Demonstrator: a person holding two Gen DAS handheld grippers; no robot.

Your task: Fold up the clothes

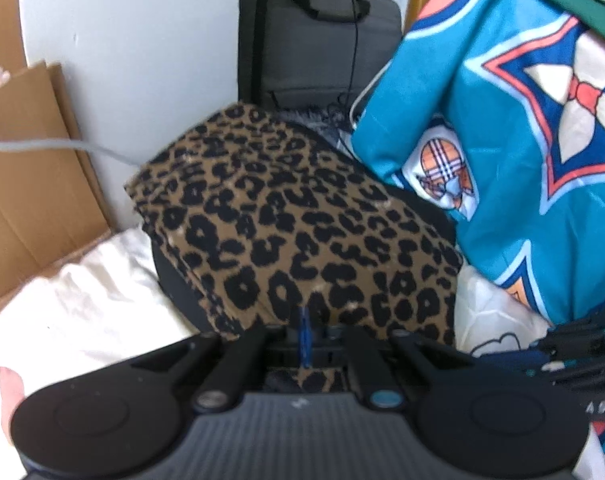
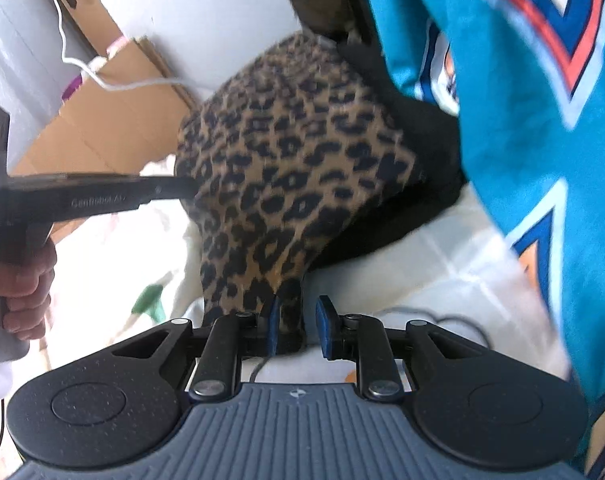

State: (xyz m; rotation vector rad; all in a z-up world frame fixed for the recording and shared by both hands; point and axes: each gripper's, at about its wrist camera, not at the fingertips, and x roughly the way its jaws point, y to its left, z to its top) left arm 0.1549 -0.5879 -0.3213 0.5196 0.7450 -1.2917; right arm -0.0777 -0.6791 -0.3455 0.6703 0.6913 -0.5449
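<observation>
The brown-and-black leopard-print fabric garment (image 1: pixel 298 220) looks mostly folded (a compact stack); left hand-held gripper (image 1: pixel 304 336) pinches its near edge, right hand-held gripper (image 2: pixel 298 326) stands parted around a corner.

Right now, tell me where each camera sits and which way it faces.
Left wrist: on the left gripper, facing forward over the leopard-print garment toward the white wall; a bit of hand shows.
Right wrist: on the right gripper, facing the same garment from its corner; the left gripper and its hand show at the left.
Shared: garment, blue patterned cloth, cardboard.
</observation>
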